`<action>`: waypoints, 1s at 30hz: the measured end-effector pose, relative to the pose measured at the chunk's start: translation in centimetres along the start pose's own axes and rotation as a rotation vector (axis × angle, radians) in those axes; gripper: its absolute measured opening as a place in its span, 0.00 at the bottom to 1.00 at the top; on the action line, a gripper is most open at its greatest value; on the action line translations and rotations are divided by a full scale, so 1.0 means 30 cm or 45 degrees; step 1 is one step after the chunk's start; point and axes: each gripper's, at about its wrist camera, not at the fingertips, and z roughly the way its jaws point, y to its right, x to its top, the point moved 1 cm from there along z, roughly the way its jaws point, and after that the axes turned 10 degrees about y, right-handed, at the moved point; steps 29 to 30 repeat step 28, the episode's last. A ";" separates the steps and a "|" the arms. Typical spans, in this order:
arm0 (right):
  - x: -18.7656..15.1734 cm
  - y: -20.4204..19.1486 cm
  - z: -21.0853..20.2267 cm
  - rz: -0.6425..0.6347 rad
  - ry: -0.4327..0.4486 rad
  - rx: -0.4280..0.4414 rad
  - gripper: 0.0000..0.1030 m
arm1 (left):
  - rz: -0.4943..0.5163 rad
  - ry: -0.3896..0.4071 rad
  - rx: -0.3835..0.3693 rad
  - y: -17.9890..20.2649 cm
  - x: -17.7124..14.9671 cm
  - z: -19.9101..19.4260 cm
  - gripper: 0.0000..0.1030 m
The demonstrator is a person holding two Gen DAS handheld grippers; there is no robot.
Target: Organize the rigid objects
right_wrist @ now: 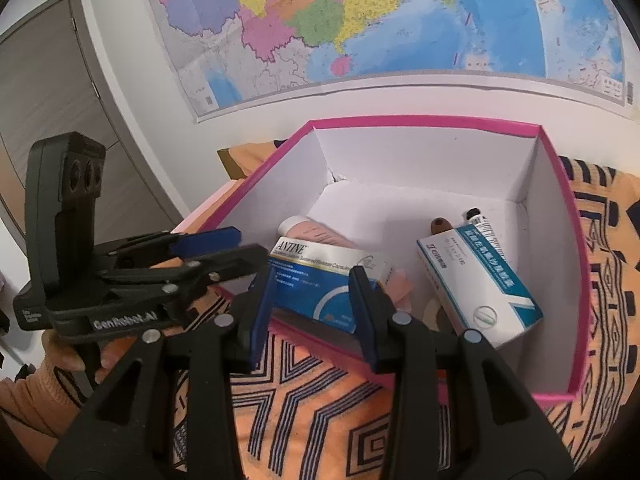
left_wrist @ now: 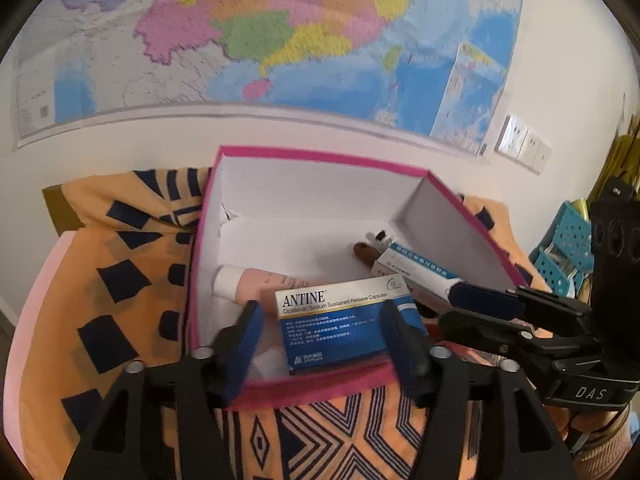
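The pink box [right_wrist: 560,200] holds two cartons and two tubes. The right gripper [right_wrist: 316,296] grips the ANTINE carton [right_wrist: 320,280]; the left gripper [left_wrist: 320,320] stands wide around it.

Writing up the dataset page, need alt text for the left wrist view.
An open gripper hovers around a blue-and-white medicine box at the near edge of a pink-rimmed storage box. A second gripper reaches in from the right; a map hangs behind.

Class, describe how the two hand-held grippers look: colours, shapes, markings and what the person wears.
Both are black plastic with angular, cut-out arms, silver pivot bolts and blue finger pads. The left hand-held gripper reads "GenRobot.AI" in white; the right hand-held gripper reads "DAS". Each has an upright black block with round lenses. An orange ribbed knit sleeve shows.
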 end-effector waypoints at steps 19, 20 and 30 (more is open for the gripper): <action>-0.236 -0.079 -0.262 -0.117 0.176 -0.295 0.98 | 0.036 0.117 0.210 0.053 -0.171 -0.222 1.00; -0.248 -0.080 -0.266 -0.110 0.174 -0.298 0.98 | 0.051 0.113 0.211 0.060 -0.182 -0.228 1.00; -0.301 -0.096 -0.267 -0.081 0.147 -0.282 0.98 | 0.050 0.096 0.248 0.073 -0.230 -0.246 1.00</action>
